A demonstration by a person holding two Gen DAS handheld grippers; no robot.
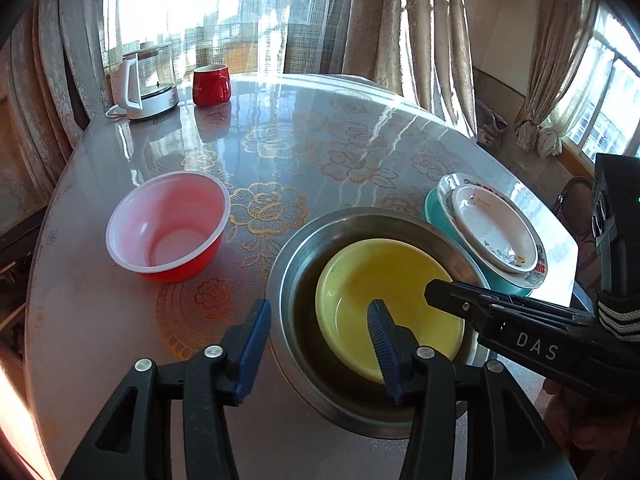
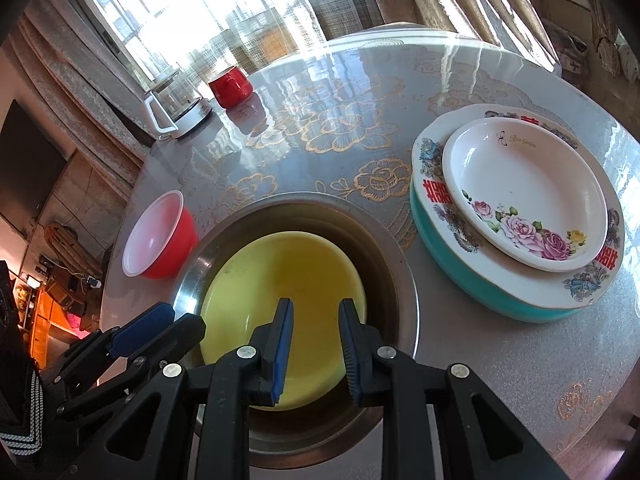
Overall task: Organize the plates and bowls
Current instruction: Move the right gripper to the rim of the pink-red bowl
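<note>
Nesting seems the idea here: the yellow bowl (image 1: 390, 304) sits inside the steel basin (image 1: 296, 248), and across the table (image 1: 320, 128) a small rose-printed plate (image 2: 524, 196) tops a larger patterned plate (image 2: 428, 152) on a teal dish (image 2: 460, 280), biggest lowest. The left gripper (image 1: 320, 340) stands half open, empty, straddling the basin's near rim. The right gripper (image 2: 314, 344) hovers over the yellow bowl, narrowly parted, gripping nothing. The red bowl (image 1: 168, 228) waits alone, likely next.
</note>
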